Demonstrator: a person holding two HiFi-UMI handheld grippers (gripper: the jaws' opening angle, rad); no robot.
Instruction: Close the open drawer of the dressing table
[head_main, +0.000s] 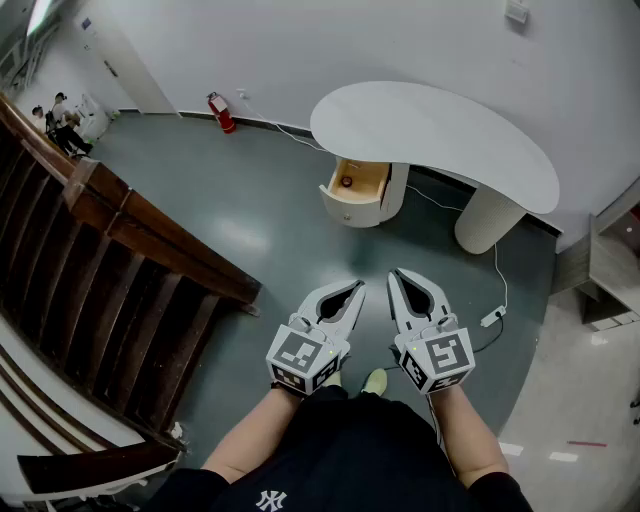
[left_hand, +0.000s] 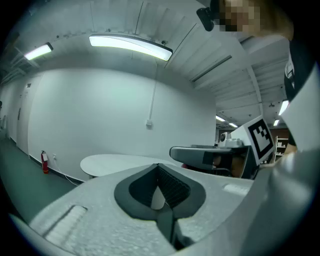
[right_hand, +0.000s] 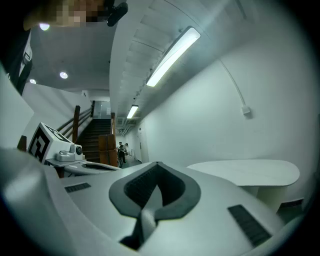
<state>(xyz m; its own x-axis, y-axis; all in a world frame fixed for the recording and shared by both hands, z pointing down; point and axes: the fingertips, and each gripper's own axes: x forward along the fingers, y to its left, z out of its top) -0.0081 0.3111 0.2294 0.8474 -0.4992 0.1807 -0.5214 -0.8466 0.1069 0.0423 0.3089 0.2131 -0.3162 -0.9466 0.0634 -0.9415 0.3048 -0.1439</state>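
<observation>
Both our left gripper (head_main: 352, 291) and right gripper (head_main: 398, 277) had jaws shut, empty, well apart from the open drawer (head_main: 358, 192); approaching it seemingly came next.

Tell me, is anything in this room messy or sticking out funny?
Yes. The curved white drawer with a wooden inside hangs open under the white kidney-shaped dressing table, and a white cable trails loose across the grey floor beside it.

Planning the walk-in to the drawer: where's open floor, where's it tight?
Open: floor between the wooden railing and the open drawer. Dressing table top is bare too. Tight: right of the drawer, where a cable trails by the table leg.
</observation>
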